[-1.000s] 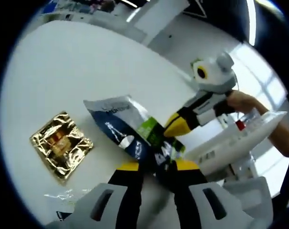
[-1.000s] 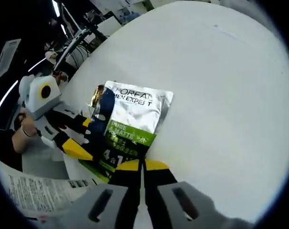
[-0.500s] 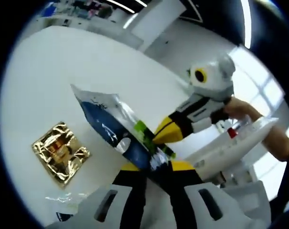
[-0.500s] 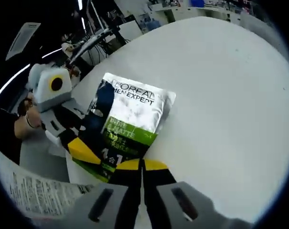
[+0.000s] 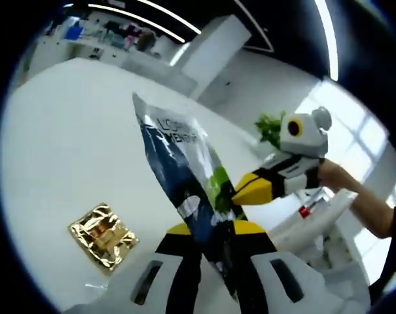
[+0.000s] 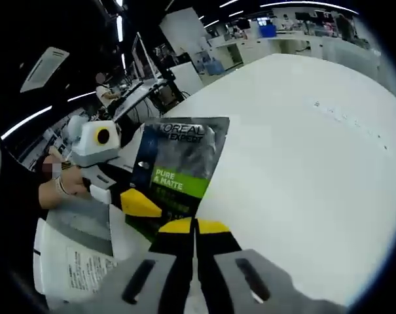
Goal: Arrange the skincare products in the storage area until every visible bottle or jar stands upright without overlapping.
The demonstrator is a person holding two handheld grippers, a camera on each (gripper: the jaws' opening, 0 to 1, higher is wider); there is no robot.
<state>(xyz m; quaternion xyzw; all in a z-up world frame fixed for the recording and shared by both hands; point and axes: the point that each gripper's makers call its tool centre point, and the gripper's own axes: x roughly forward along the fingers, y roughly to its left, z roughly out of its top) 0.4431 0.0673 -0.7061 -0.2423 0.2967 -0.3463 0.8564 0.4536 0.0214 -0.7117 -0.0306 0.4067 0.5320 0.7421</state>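
I am pinching the sachet (image 6: 178, 171) upright above the worktop (image 6: 302, 163) with both tools, left tool (image 5: 209, 230) and right tool (image 6: 195, 227) clamped on its lower edge (gold packet (image 5: 104, 234) lying near-left); I am judging even pressure prevents creasing.

White table (image 5: 60, 137) spans both views, its surface bare across the far side (image 6: 302, 150). Green plant (image 5: 268, 128) stands at the table's far edge in left gripper view. Printed paper sheet (image 6: 80, 265) lies lower left in right gripper view. Desks and ceiling strip lights behind, blurred
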